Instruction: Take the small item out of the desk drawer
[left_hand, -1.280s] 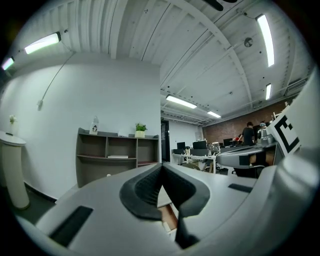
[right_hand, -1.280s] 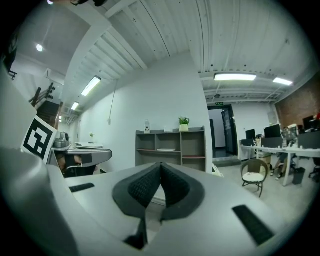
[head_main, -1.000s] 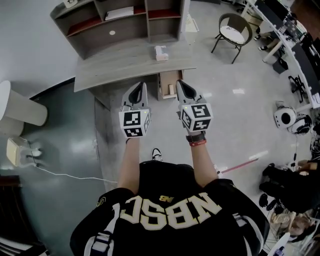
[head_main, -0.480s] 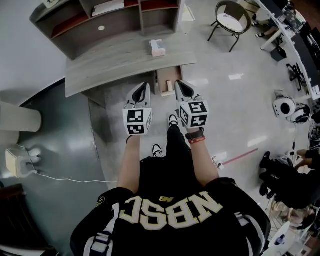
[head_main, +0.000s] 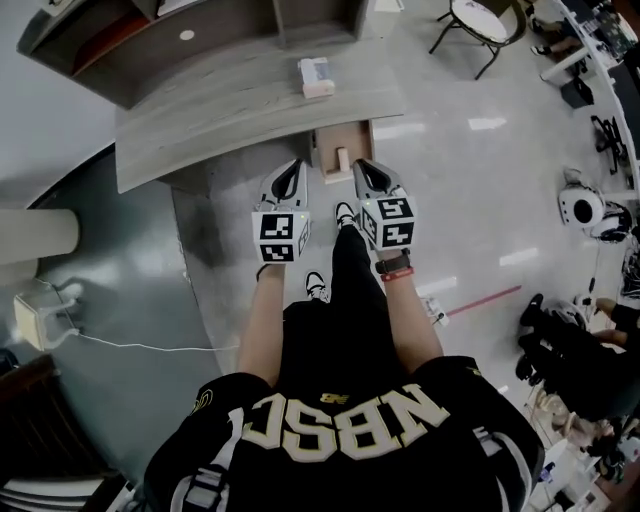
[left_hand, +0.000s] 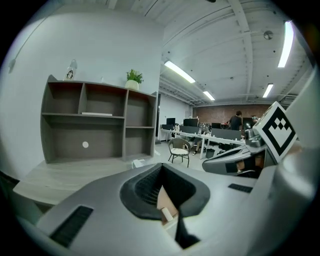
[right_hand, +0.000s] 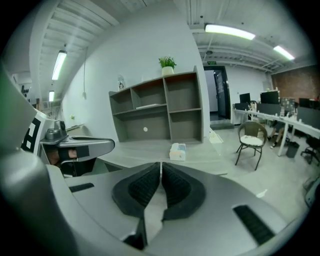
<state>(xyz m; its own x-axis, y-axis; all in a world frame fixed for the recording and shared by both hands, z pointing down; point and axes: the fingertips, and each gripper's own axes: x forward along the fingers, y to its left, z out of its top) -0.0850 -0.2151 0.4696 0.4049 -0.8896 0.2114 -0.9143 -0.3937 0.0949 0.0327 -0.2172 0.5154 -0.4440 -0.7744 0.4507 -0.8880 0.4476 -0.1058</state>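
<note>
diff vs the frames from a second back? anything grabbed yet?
A step forward put one leg out front and brought the left tongs and right tongs closer to the open drawer, which they now flank. Nothing has been grabbed. The right tongs' jaws are just starting to open and are empty; the left tongs' jaws are together. Unchanged: small item in the drawer, tissue box on the desk.

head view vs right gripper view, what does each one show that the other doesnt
Only the head view: the open drawer under the desk's front edge, with a small pale item in it, and the person's shoes.
Only the right gripper view: the potted plant on top of the shelf unit, and the ceiling lights.
Both: the desk, the tissue box on it, the shelf unit and the chair.
</note>
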